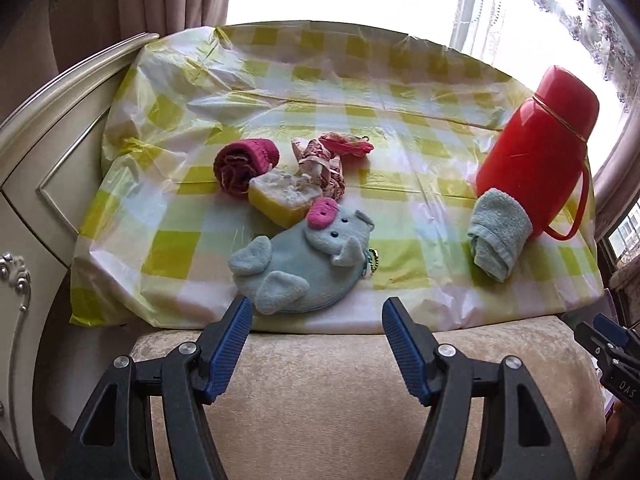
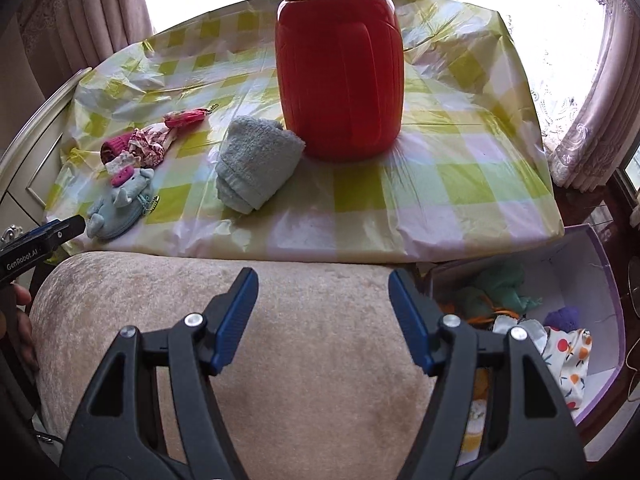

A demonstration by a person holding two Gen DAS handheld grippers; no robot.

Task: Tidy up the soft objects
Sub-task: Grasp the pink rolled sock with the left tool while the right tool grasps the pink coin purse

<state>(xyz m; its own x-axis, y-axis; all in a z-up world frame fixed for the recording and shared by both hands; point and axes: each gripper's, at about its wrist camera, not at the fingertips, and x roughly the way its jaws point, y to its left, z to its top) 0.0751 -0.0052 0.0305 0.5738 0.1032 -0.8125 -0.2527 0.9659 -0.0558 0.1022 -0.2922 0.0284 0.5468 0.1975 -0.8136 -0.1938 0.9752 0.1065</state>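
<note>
Soft objects lie on a table covered with a yellow-green checked plastic cloth (image 1: 280, 92), most of them bunched toward its left side. Nearest the front edge there is a pale blue plush elephant pouch (image 1: 298, 262) with a pink patch on its head and a small chain at its right side. Just behind it, and touching it, sits a yellow sponge (image 1: 282, 198) with a worn top; a rolled dark pink cloth (image 1: 244, 164) lies at the sponge's far left, and a small doll in patterned fabric (image 1: 324, 166) stretches to the right behind the sponge. Well apart on the right, a rolled light blue towel (image 2: 256, 162) leans against the base of an upright red thermos (image 2: 340, 80). A beige cushioned chair back (image 2: 240, 320) fills the near foreground below the table edge. To the right of it, on the near side of the table, an open box (image 2: 600, 304) holds several fabric items, among them a green one and a white one printed with oranges. Left gripper (image 1: 316, 320) hangs just before the elephant pouch, its jaws spread wide with nothing between them. Right gripper (image 2: 323, 292) is over the chair back, likewise spread wide and holding nothing.
</note>
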